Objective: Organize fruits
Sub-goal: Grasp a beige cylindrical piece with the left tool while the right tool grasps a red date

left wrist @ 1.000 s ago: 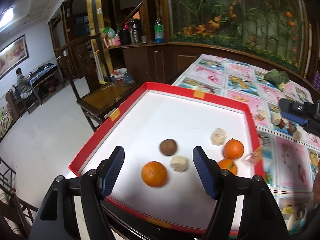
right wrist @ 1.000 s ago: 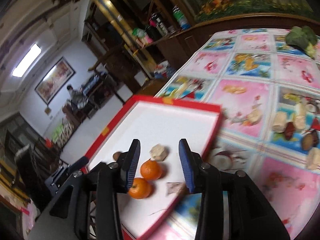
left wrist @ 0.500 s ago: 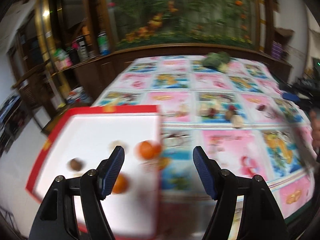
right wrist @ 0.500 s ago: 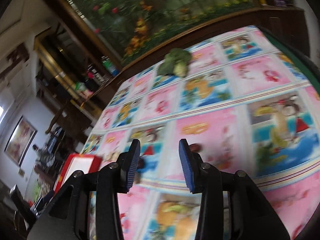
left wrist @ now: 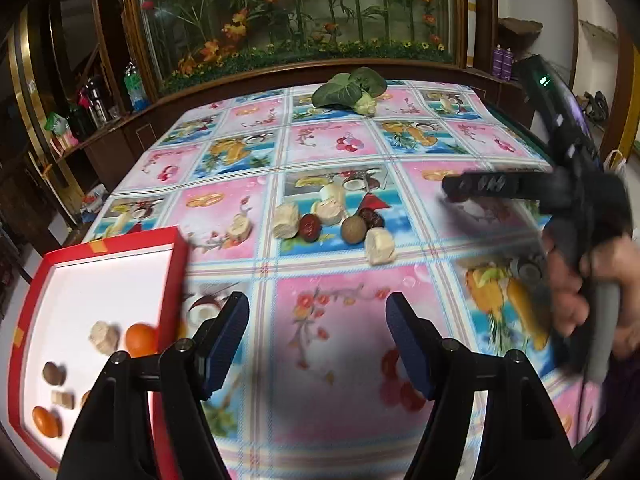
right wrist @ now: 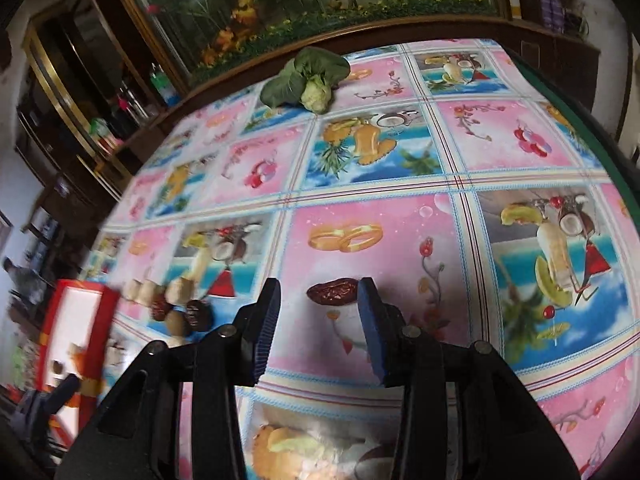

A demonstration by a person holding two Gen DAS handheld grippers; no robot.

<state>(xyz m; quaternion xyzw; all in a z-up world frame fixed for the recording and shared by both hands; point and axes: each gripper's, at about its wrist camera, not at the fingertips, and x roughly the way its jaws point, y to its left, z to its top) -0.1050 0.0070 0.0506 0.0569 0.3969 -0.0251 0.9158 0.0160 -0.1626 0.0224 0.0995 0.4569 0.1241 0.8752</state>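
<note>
The right gripper [right wrist: 318, 322], jaws spread and empty, hovers over a lone red date [right wrist: 332, 292] lying at twelve o'clock just beyond its tips (the left gripper [left wrist: 316, 340] also gapes empty), so it should descend squarely and pinch gently.

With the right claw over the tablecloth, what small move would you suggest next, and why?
I would probably ease the right claw forward and down around the lone red date. Its jaws stand open and empty, the date lies on the tablecloth just ahead between the fingertips, untouched, apart from the other pieces.
</note>
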